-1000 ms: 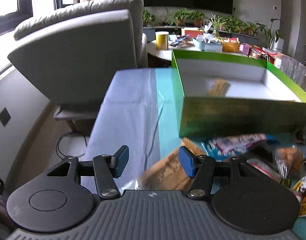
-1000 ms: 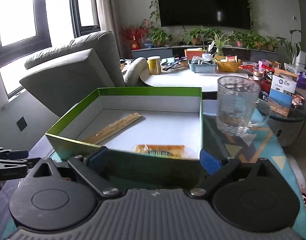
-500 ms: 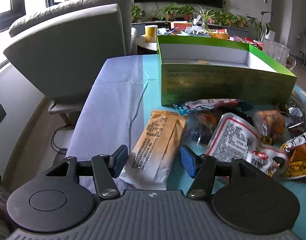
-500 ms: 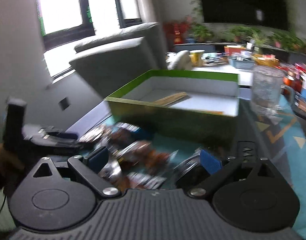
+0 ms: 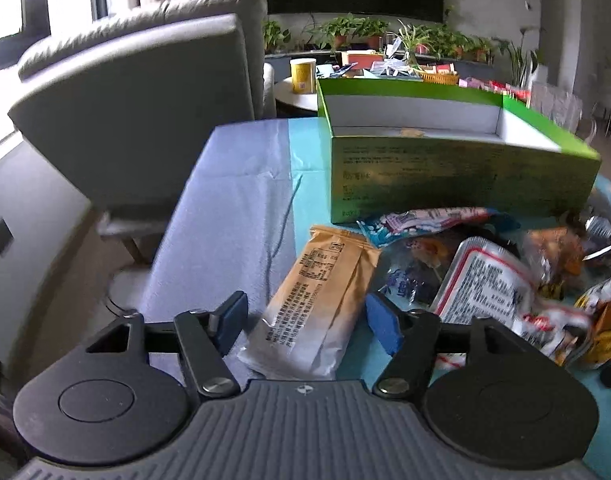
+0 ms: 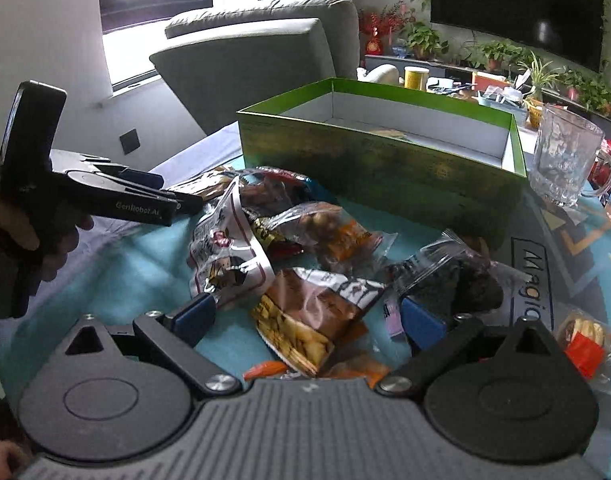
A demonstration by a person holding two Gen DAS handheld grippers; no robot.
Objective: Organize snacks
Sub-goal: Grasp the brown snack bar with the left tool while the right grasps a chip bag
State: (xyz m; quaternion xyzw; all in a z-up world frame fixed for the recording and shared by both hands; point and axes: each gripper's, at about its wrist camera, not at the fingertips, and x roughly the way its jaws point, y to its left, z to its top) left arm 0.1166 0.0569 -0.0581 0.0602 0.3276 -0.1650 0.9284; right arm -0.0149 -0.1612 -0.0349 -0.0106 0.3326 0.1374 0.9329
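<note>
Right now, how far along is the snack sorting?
Barely started. Done: the green box holds only a snack or two, just visible over its wall. In hand: nothing; the left claw stands open around the tan packet, the right claw open over a brown bag. Left: the whole pile of packets on the table.

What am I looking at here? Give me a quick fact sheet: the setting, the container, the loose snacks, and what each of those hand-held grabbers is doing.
Setting: living room, table with blue cloth
Container: green box, open top, a few items lying inside
Loose snacks: pile of packets in front of the box
Left gripper: jaws open, either side of a tan packet, not pressing it
Right gripper: jaws open above a brown cracker bag
Nearby: glass mug beside the box
</note>
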